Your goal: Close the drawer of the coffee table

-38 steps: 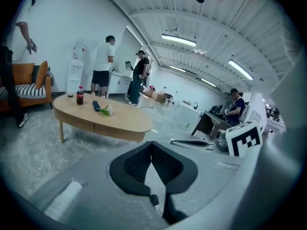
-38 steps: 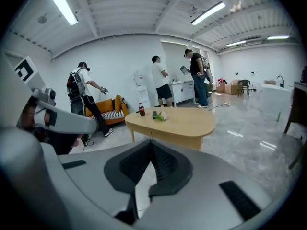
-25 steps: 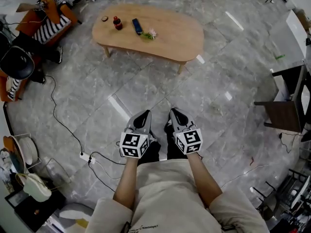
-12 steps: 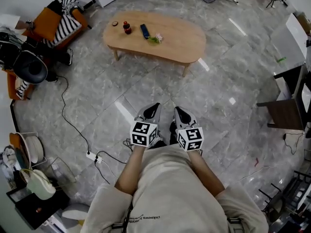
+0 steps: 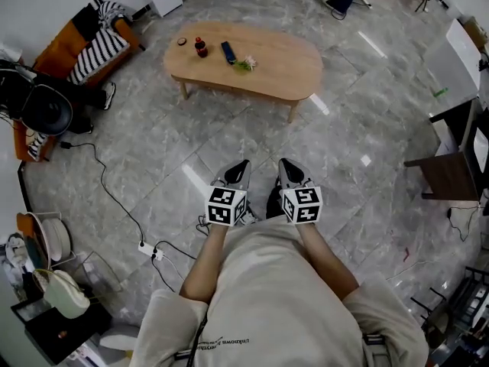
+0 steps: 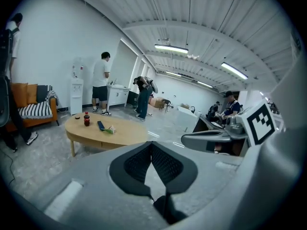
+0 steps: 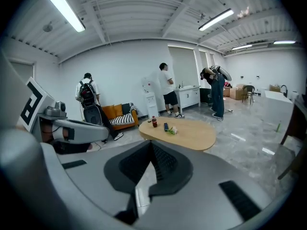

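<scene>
Straight ahead of the left gripper (image 5: pixel 240 168) and right gripper (image 5: pixel 286 167), well apart, stands the coffee table (image 5: pixel 244 60), long axis left to right; no drawer can be made out. Each gripper's jaws are together, empty; neither is nearer

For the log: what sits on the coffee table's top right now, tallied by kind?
Red bottle: 1
Dark blue oblong thing: 1
Small round dark thing: 1
Pink-and-green sprig: 1
Total on the coffee table: 4
</scene>
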`<action>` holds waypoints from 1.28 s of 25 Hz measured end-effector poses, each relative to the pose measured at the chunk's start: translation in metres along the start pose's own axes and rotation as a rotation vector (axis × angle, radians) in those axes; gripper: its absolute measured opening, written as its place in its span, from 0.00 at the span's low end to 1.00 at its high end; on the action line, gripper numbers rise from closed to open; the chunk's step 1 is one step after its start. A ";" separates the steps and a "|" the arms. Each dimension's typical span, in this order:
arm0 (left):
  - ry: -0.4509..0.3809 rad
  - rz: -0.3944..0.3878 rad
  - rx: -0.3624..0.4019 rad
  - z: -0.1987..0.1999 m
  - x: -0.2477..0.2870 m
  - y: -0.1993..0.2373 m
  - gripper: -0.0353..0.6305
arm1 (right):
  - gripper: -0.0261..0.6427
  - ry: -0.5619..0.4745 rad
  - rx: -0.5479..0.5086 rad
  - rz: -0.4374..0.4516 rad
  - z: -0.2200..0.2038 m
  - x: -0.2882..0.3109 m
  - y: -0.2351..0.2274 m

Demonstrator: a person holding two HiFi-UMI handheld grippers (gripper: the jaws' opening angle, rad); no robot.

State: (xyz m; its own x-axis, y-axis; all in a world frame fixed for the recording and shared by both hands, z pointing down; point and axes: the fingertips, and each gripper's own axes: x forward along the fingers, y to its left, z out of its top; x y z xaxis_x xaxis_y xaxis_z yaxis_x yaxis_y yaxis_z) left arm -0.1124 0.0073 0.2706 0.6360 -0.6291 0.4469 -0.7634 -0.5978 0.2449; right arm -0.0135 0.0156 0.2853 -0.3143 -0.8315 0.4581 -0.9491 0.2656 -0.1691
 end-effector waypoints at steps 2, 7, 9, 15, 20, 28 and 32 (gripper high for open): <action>-0.004 0.009 -0.008 -0.001 -0.002 0.004 0.07 | 0.06 0.004 -0.006 0.008 -0.001 0.000 0.004; -0.012 0.012 -0.027 0.001 0.003 0.008 0.07 | 0.06 0.013 -0.029 0.027 -0.005 0.003 0.009; -0.003 0.005 -0.026 -0.002 0.004 0.007 0.07 | 0.06 0.015 -0.043 0.021 -0.006 0.001 0.009; -0.001 -0.014 -0.010 -0.002 0.003 0.008 0.07 | 0.06 0.002 -0.022 -0.006 -0.003 -0.001 0.005; 0.002 -0.019 -0.011 -0.003 0.005 0.006 0.07 | 0.06 0.009 -0.028 -0.006 -0.005 -0.002 0.005; -0.002 -0.012 0.010 0.001 0.008 0.010 0.07 | 0.06 0.018 -0.045 -0.014 -0.001 0.001 0.003; -0.009 -0.016 0.001 0.000 0.007 0.010 0.07 | 0.06 0.023 -0.037 -0.022 -0.003 0.000 0.000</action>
State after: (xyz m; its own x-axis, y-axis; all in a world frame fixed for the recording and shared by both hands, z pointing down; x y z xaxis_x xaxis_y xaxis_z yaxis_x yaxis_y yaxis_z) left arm -0.1152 -0.0036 0.2759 0.6493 -0.6238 0.4351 -0.7527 -0.6087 0.2508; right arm -0.0141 0.0167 0.2878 -0.2935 -0.8261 0.4811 -0.9557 0.2657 -0.1267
